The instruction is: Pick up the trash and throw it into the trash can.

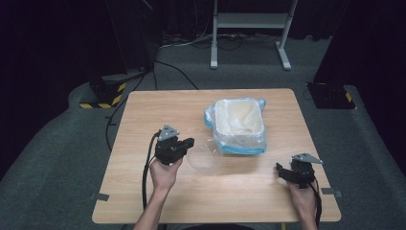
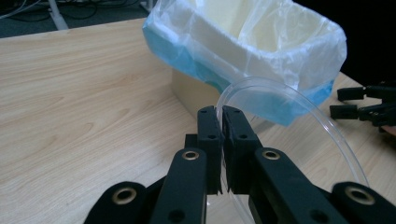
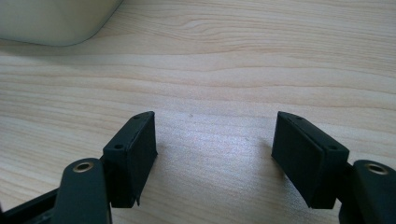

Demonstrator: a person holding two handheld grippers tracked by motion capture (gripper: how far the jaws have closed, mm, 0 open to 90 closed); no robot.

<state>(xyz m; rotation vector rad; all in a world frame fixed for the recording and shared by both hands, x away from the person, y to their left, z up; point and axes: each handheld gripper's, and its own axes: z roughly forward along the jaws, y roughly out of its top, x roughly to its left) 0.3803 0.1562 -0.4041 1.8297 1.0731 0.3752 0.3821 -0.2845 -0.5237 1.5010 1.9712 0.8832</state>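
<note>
My left gripper (image 2: pixel 223 140) is clamped on the rim of a clear round dish (image 2: pixel 299 126), held just beside the lined bin (image 1: pixel 239 125), which lies ahead and to its right. My right gripper (image 3: pixel 215 154) rests spread and empty, well apart.

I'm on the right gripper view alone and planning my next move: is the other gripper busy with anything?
Observer: Yes. The left gripper is shut on the rim of a clear round dish.
Operator: Where is it relative to the bin?
Observer: Beside the plastic-lined bin, on the person's side.
Operator: And my gripper?
Observer: The right gripper sits open near the table's right edge, apart from both.
</note>
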